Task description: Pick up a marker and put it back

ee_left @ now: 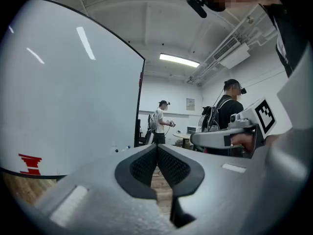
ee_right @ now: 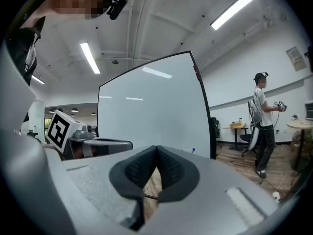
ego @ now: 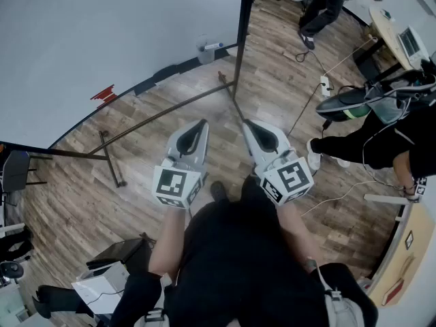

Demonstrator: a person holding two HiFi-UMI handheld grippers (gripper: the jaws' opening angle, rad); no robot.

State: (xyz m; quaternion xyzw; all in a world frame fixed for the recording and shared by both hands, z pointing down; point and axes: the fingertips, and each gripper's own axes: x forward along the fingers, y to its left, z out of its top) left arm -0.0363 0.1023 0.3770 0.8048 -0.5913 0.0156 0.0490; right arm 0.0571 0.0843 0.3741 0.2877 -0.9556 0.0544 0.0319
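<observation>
Both grippers are clenched on nothing: the left gripper [ee_left: 157,150] and the right gripper [ee_right: 156,152] each show their pads meeting at the tip with only floor seen past them, and both point level toward the whiteboard [ego: 102,39]. The marker [ego: 213,45], a small pale stick with a blue end, lies at the board's lower right corner beside a pale cup [ego: 204,51], well apart from both grippers; it is too small to tell more. Wood floor [ego: 82,189] lies between, crossed by the stand's dark bars [ego: 163,114], with its post [ego: 240,39] at the board's right edge. To the right a cable [ego: 306,107] runs over the floor from a power strip [ego: 325,85]. A person in dark clothes [ego: 381,145] is near there, and another person [ego: 320,5] stands further off, cut off by the frame's top. A red mark [ego: 103,95] sits low on the board. The wearer's body hides the floor at the bottom of the head view, and each gripper's grey shell blocks the lower part of its own view.
</observation>
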